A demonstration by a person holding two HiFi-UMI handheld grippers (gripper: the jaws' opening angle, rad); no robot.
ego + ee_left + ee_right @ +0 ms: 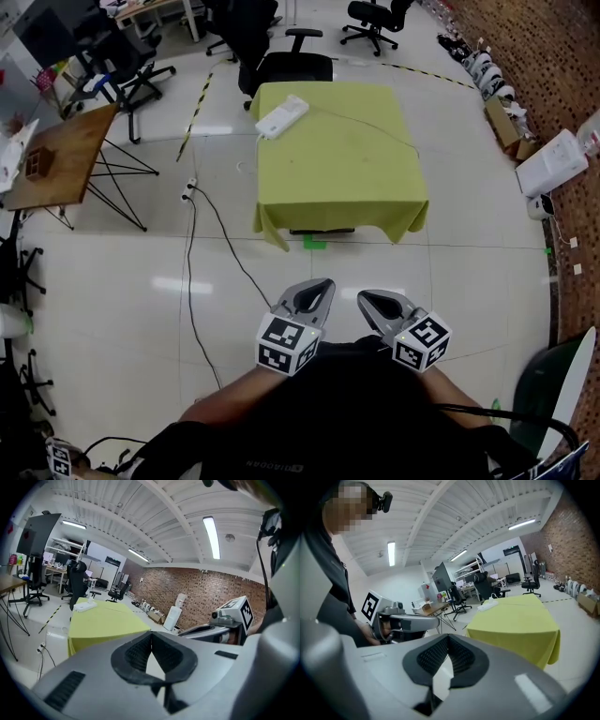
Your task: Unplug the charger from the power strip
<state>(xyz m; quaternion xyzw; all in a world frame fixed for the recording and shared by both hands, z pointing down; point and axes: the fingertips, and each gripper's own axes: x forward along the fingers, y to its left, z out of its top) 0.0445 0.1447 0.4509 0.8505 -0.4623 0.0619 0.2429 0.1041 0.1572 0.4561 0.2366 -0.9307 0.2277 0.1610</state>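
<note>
A white power strip [281, 116] lies on the far left corner of a table under a yellow-green cloth [356, 178], and a thin cable runs from it across the cloth. In the left gripper view the power strip [84, 605] shows a small white block rising from it, likely the charger [90, 600]; the head view does not let me pick it out. My left gripper [323, 284] and right gripper [364, 298] are held side by side close to the person's body, over the floor well short of the table. Both are shut with nothing between the jaws.
A black office chair [286, 64] stands behind the table. A wooden table [66, 155] on black legs is at the left. A black cable [192, 281] runs over the floor from a floor socket [190, 187]. A white appliance [553, 161] and boxes line the right wall.
</note>
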